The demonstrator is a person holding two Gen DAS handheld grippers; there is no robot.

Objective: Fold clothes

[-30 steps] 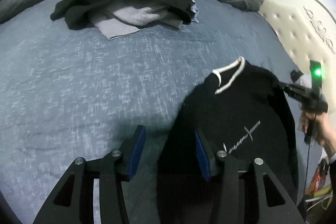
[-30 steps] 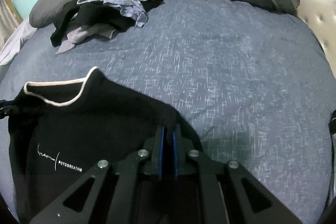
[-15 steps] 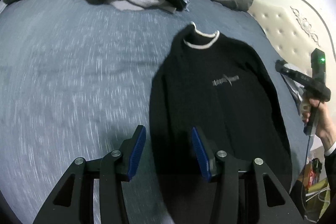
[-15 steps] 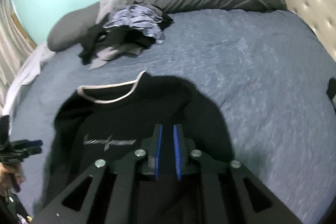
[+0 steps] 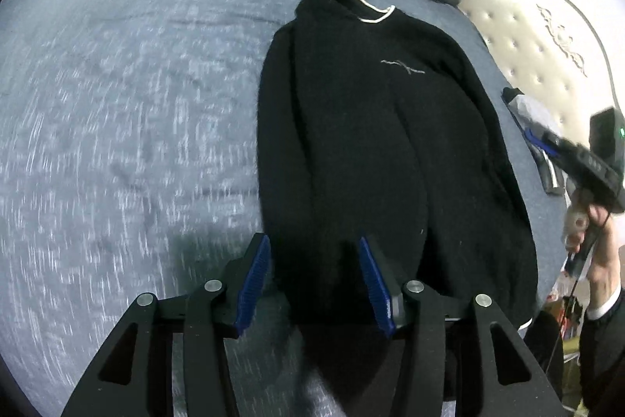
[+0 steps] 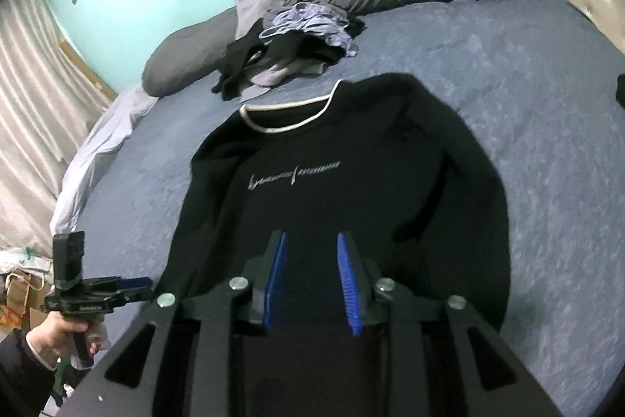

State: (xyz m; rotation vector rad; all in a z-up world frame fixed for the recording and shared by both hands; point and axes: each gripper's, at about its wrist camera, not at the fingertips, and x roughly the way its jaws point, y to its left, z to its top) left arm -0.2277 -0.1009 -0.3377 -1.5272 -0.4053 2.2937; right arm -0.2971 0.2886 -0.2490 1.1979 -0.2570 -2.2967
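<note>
A black sweater is spread flat on the bed, collar far, while both the left gripper and right gripper are held with fingers apart, empty, above its near hem.

My left hand-held gripper: black frame, ribbed blue pads, silver screws. Right hand-held gripper identical. My sleeve: dark, white cuff.
</note>
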